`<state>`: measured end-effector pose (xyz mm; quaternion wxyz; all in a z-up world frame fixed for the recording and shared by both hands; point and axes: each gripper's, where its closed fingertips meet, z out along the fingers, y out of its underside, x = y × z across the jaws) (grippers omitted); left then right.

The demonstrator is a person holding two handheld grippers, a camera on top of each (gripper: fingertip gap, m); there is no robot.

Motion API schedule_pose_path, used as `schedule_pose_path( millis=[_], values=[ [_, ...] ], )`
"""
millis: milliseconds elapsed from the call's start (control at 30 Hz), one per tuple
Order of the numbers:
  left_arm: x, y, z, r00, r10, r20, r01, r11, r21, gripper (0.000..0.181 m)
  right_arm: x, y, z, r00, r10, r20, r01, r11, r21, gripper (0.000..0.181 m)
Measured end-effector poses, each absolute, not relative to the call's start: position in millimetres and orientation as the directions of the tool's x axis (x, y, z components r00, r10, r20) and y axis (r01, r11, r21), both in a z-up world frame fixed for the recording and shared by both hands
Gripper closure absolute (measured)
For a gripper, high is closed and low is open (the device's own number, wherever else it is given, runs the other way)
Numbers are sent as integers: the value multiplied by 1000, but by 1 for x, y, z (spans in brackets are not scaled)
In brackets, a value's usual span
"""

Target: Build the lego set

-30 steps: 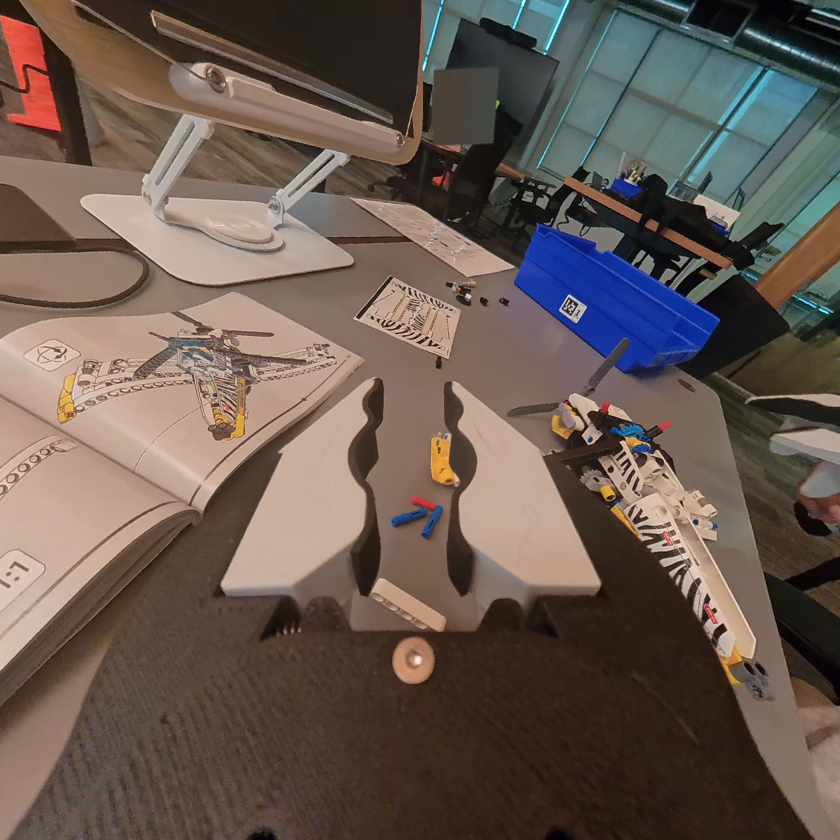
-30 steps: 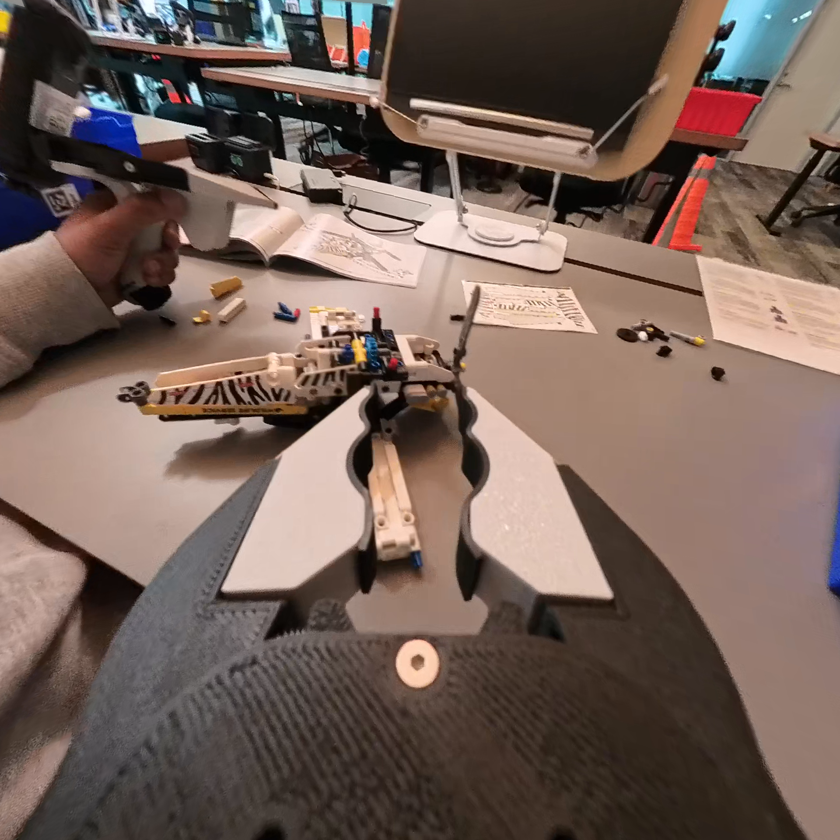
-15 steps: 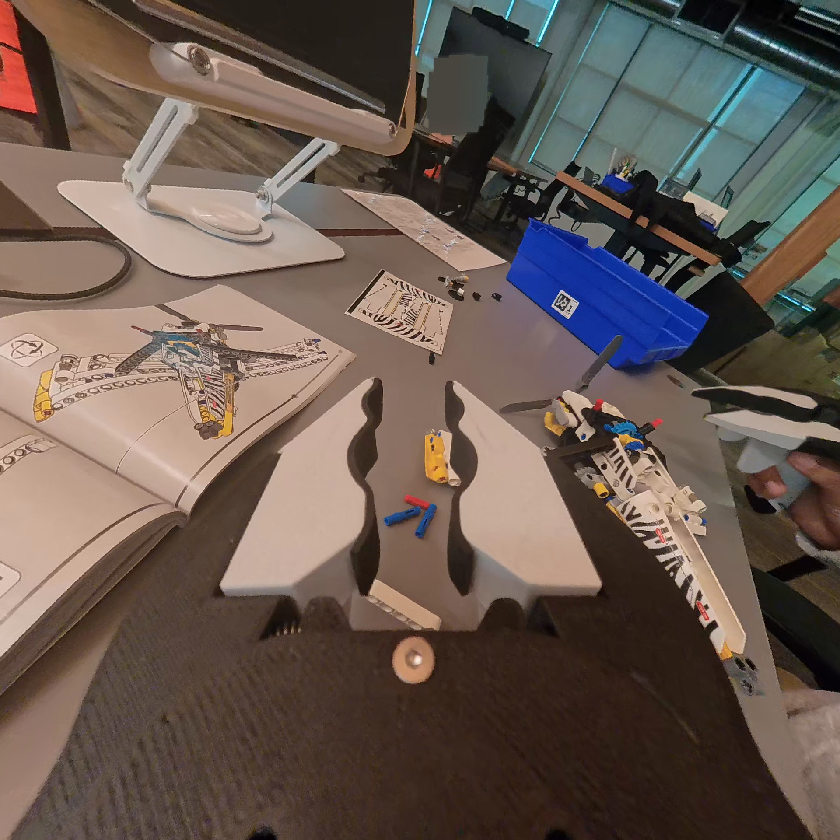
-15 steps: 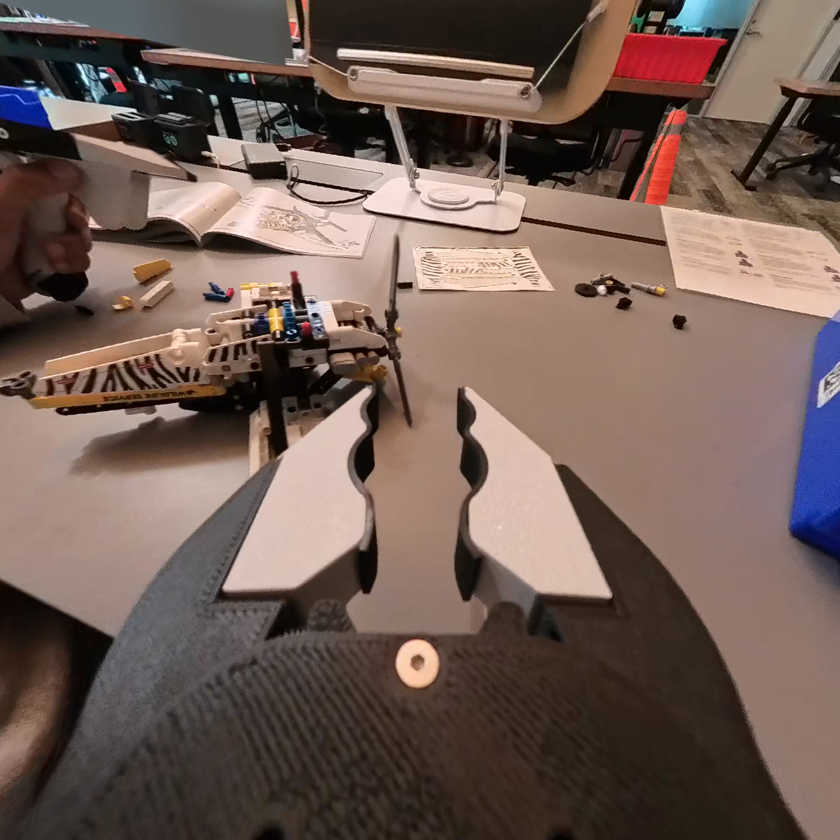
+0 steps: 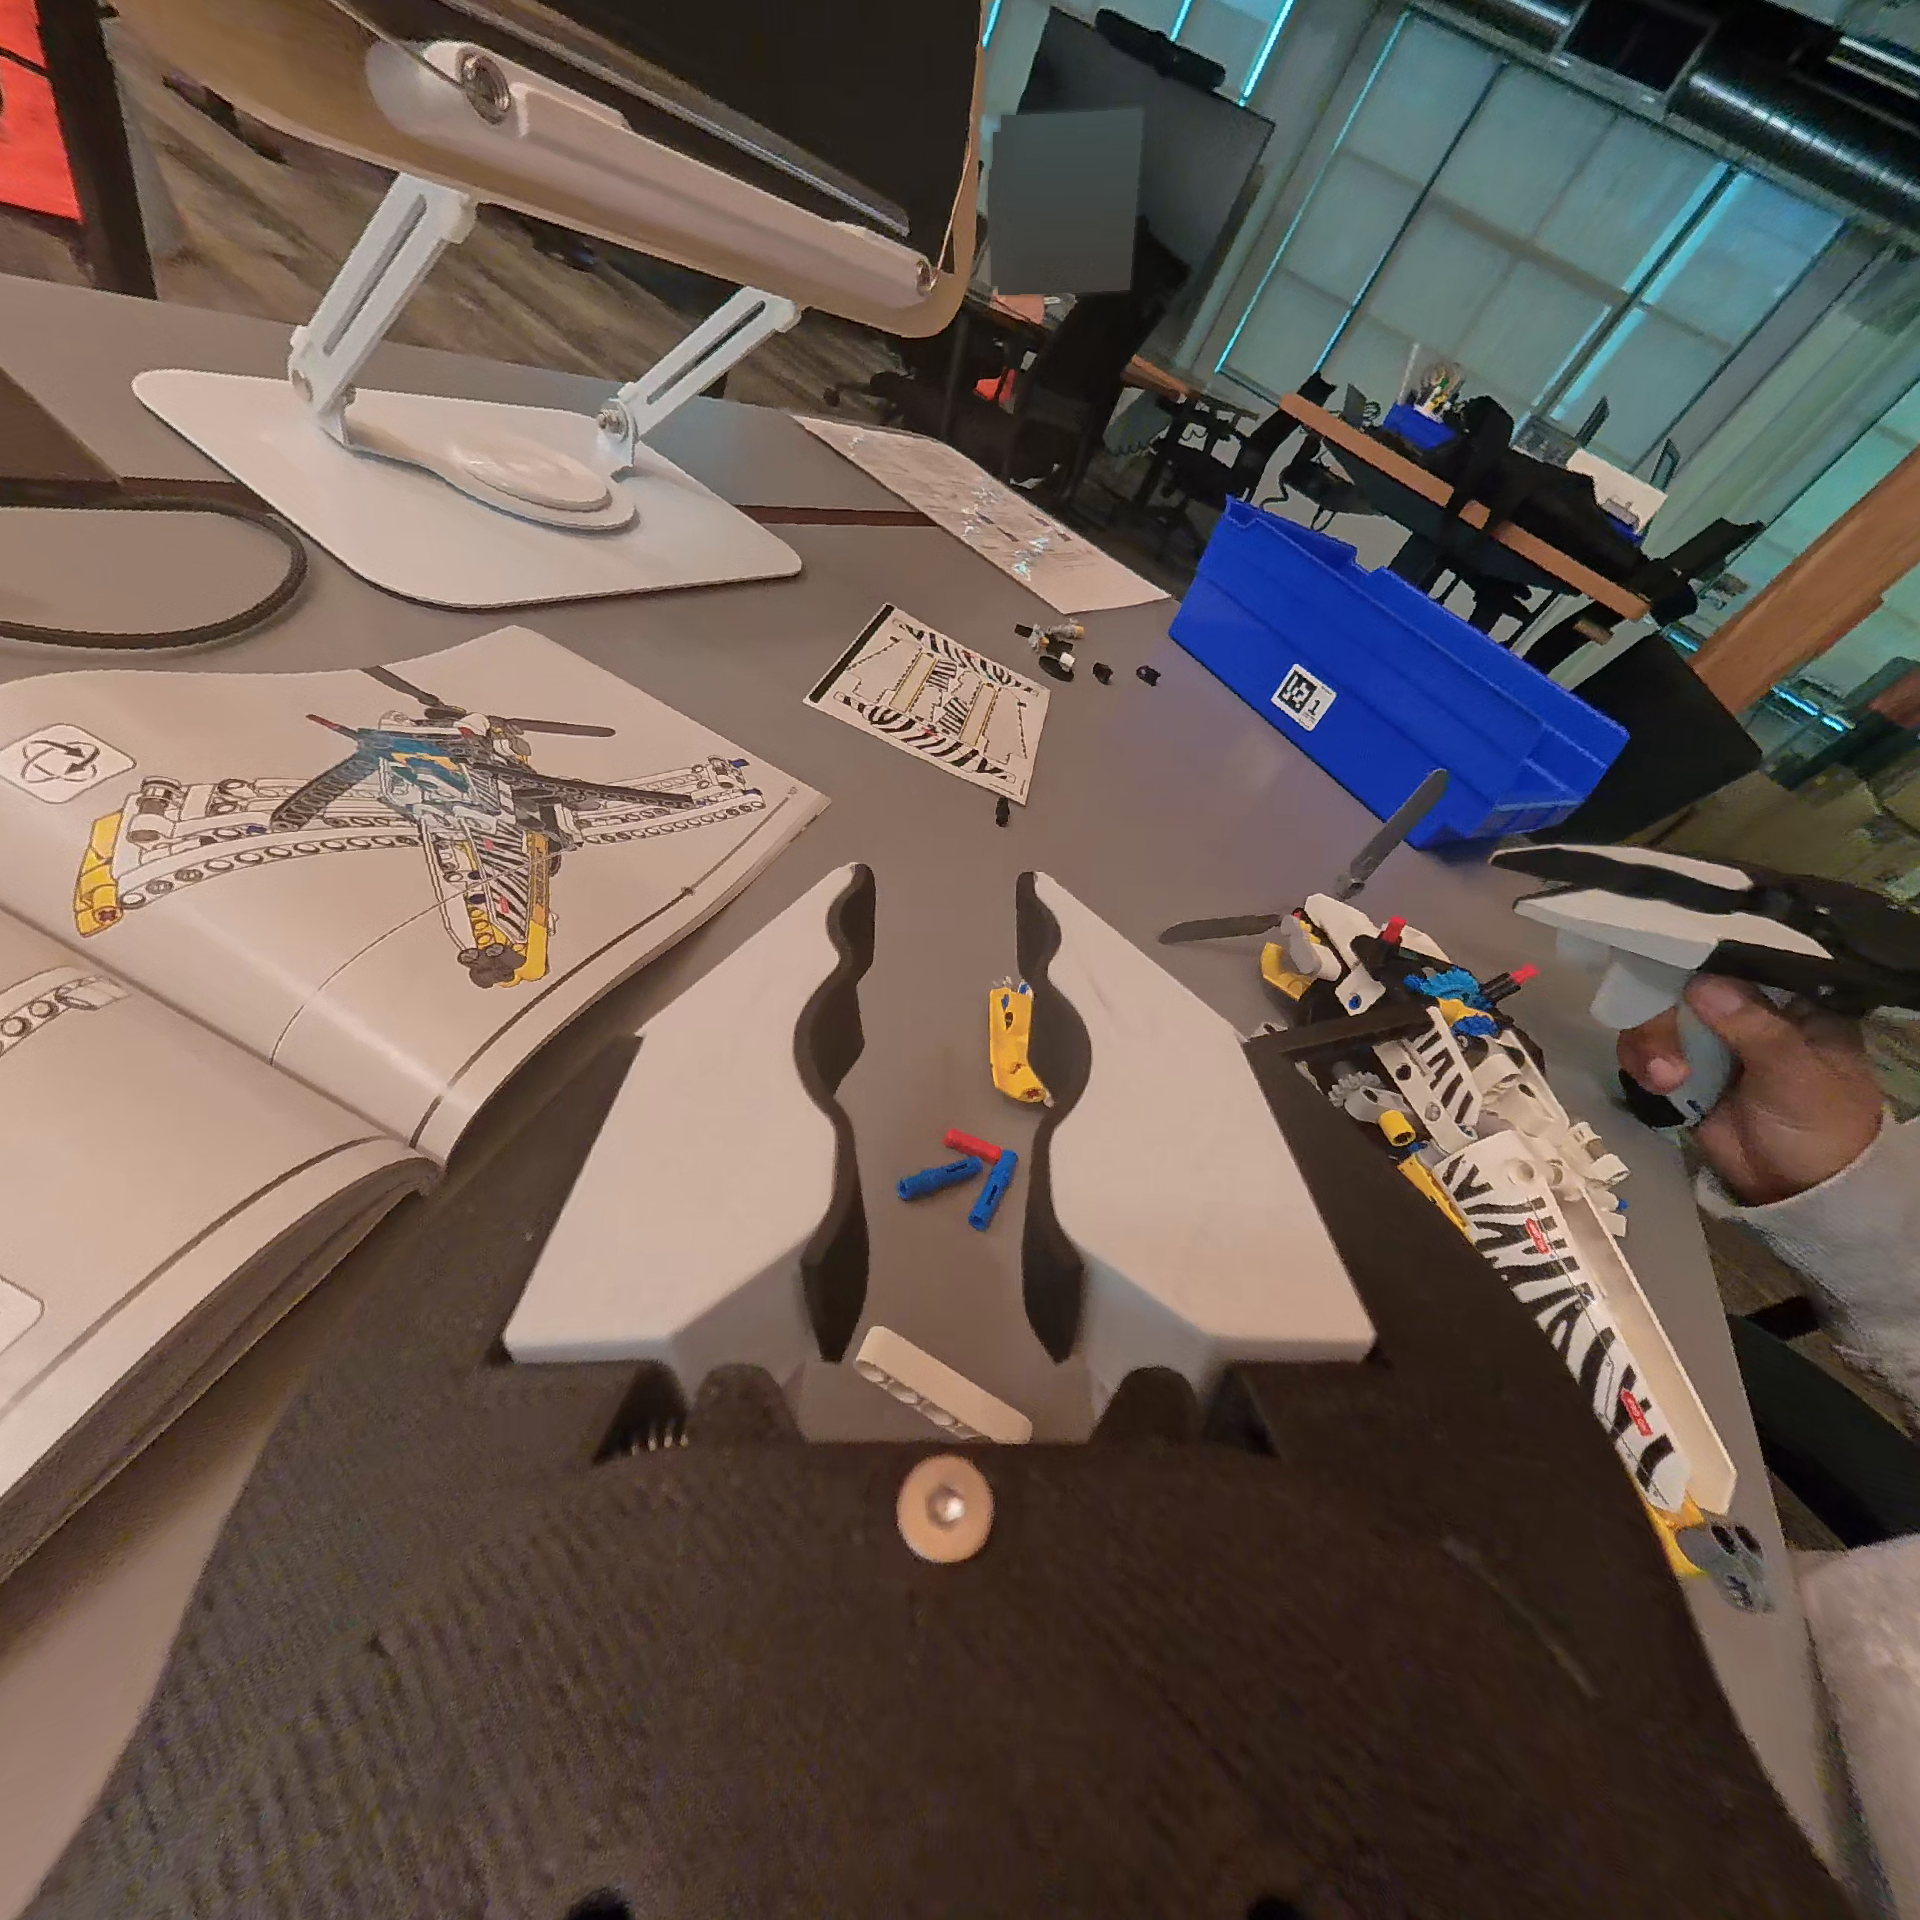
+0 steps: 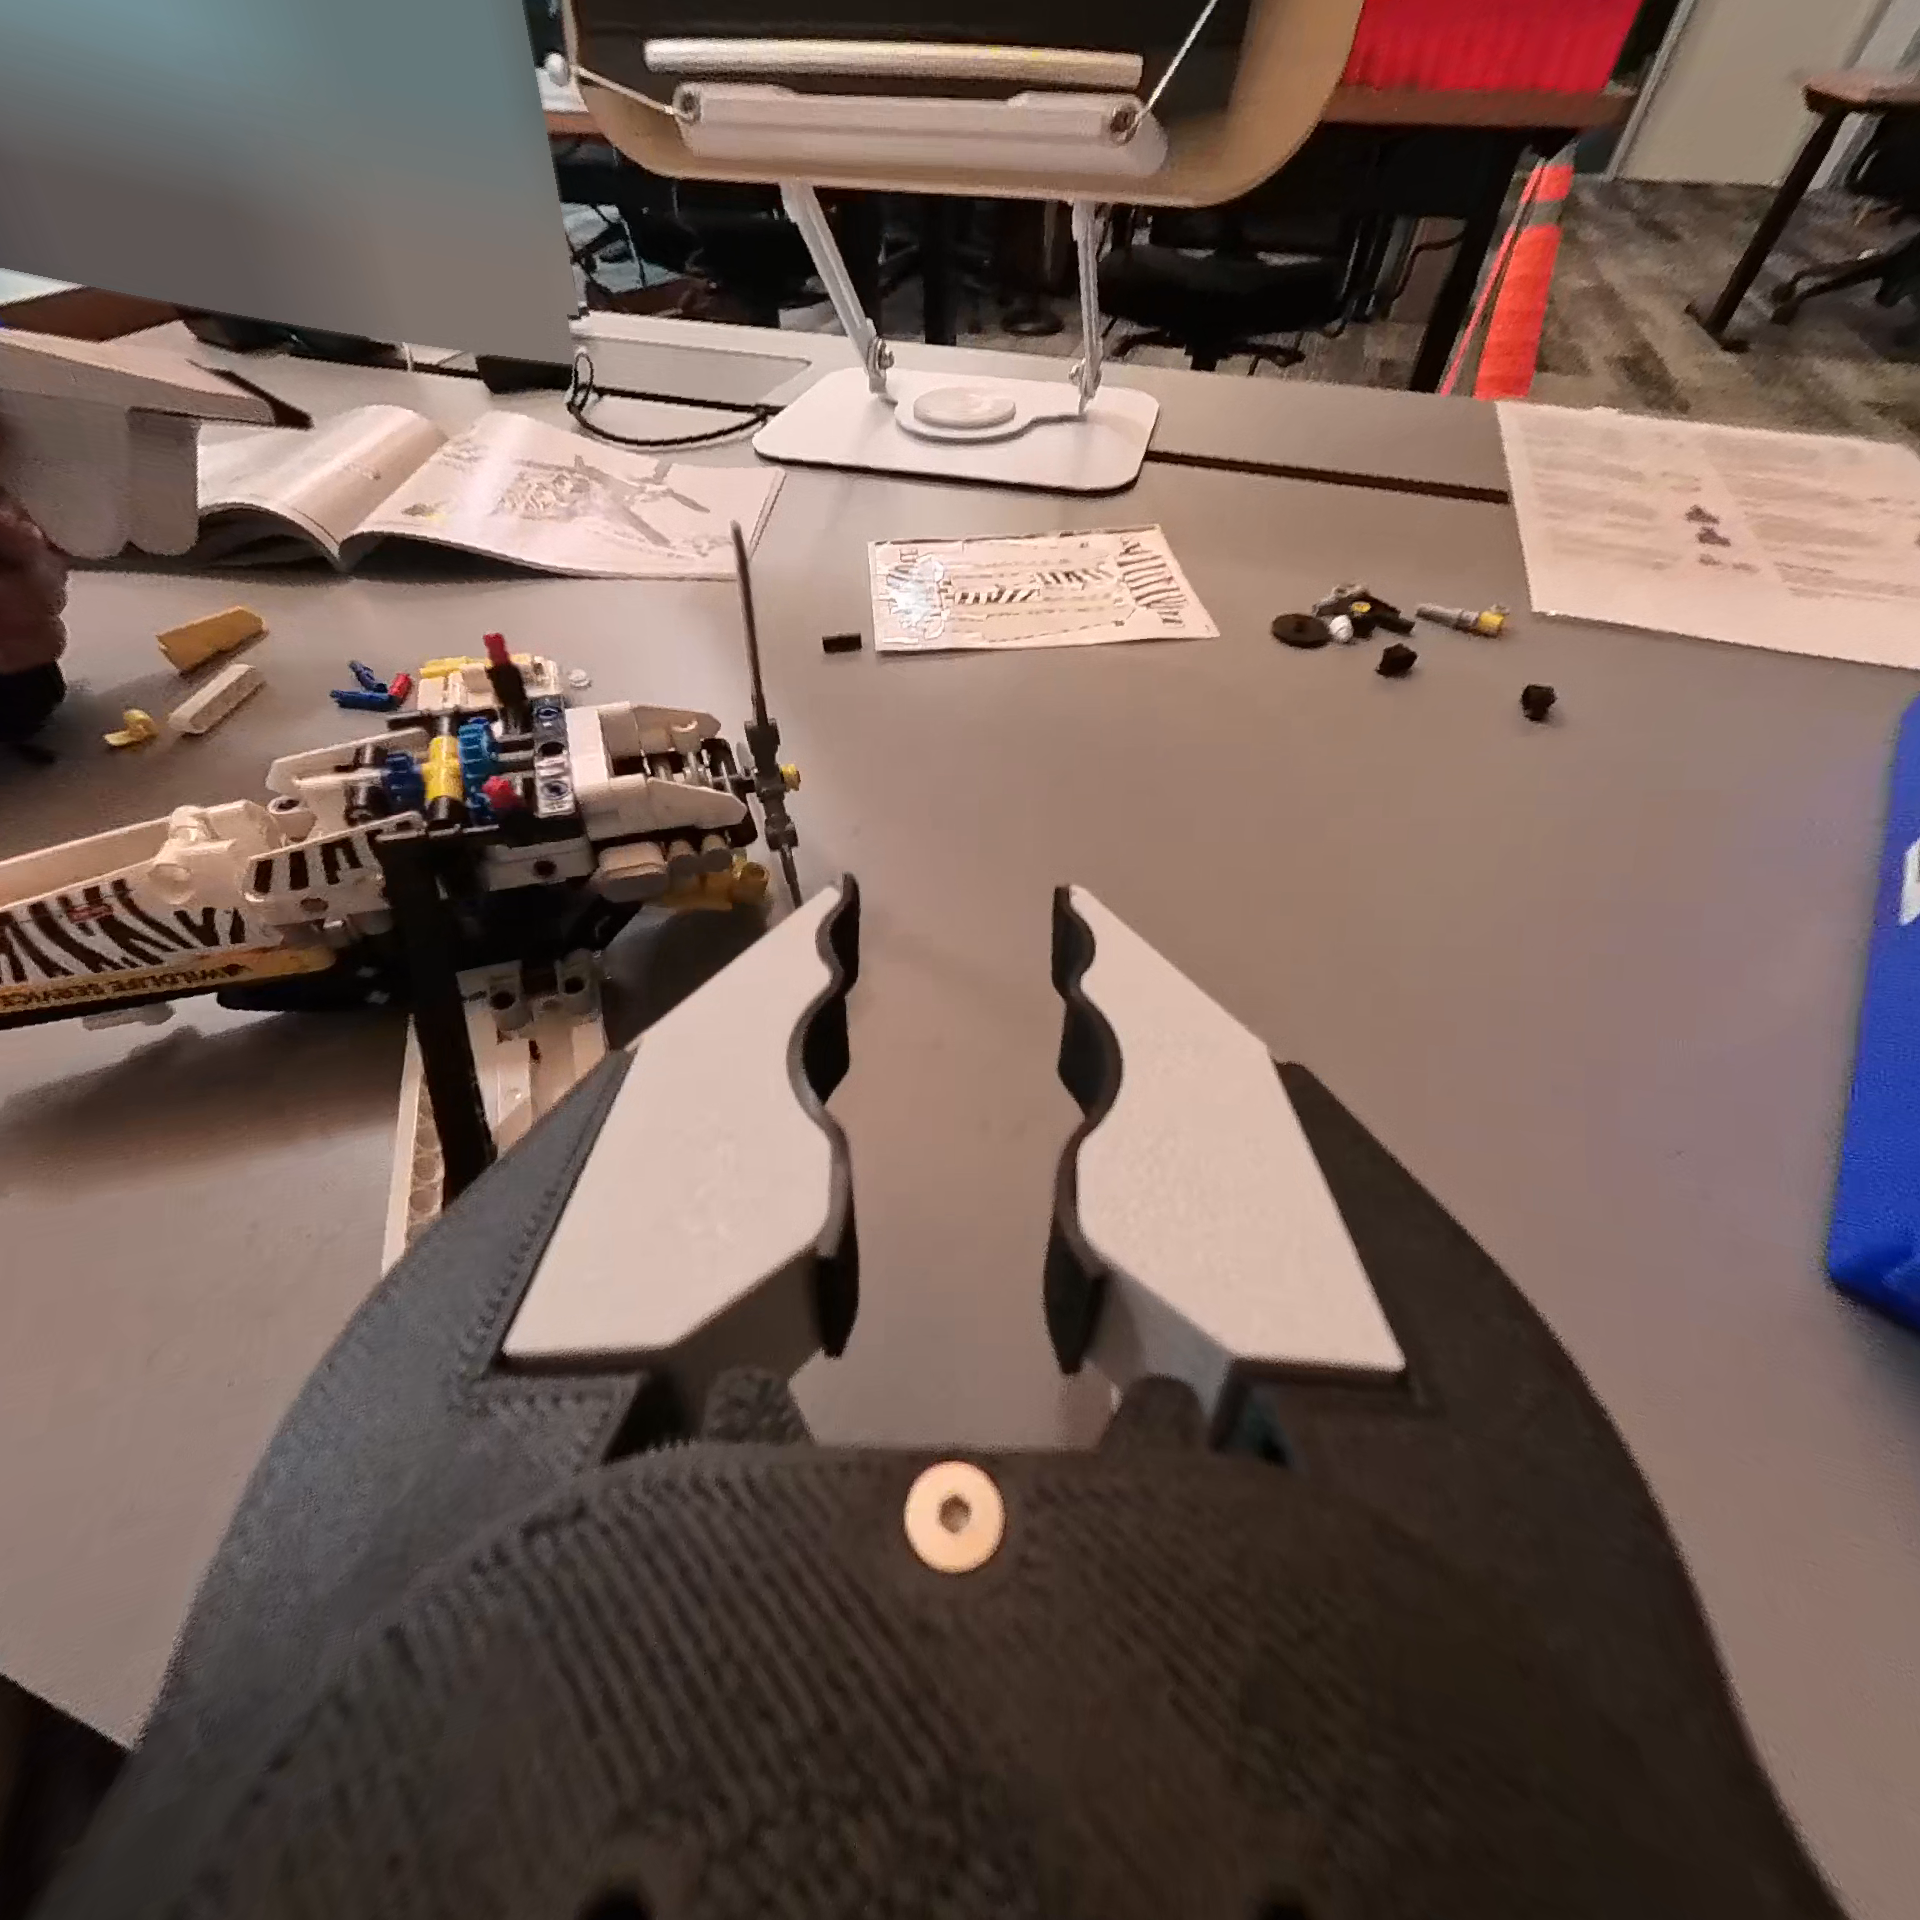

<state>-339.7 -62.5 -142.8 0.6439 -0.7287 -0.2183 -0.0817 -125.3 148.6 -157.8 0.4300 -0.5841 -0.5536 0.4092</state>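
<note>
The zebra-striped lego plane (image 6: 468, 831) lies on the grey table, its black propeller (image 6: 764, 707) toward me and a white wing section (image 6: 499, 1091) beside it. My right gripper (image 6: 956, 904) is open and empty, just right of the plane's nose. My left gripper (image 5: 940, 894) is open and empty above loose parts: a yellow piece (image 5: 1010, 1044), blue pins (image 5: 940, 1182), a red pin (image 5: 971, 1143) and a white beam (image 5: 940, 1387). The plane also shows in the left wrist view (image 5: 1455, 1122), with the right gripper (image 5: 1662, 904) held by a hand (image 5: 1766, 1091) beyond it.
An open instruction booklet (image 5: 312, 883) lies left. A sticker sheet (image 6: 1039, 587), small black and grey parts (image 6: 1382, 623) and a printed page (image 6: 1714, 520) lie farther back. A blue bin (image 5: 1392, 675) stands right. A white monitor stand (image 6: 966, 426) is at the back. The left gripper's tips are roughly 30 cm from the right gripper's. It is some 9 cm from my left tips to the red pin (image 5: 971, 1143). Look for it in the right wrist view (image 6: 400, 685) too.
My right gripper has moved right, off the white wing section that lay between its jaws, and now faces bare table. It has come into the left wrist view. My left gripper barely moved.
</note>
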Motion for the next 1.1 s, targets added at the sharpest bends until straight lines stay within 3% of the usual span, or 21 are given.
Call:
schedule_pose_path(
  millis=[367,767,1100],
  values=[
    [-339,-62,-140,885,189,425,442,-57,-895,155,-136,157,-190,70,989,-131,476,-148,-867,149],
    [-340,-65,-134,876,170,450,460,-19,-888,155,-134,183,-193,234,968,89,509,-44,-860,152],
    [-336,-60,-143,860,142,491,501,-49,-864,154,-134,187,-209,247,948,203,611,10,-792,150]
  ],
)
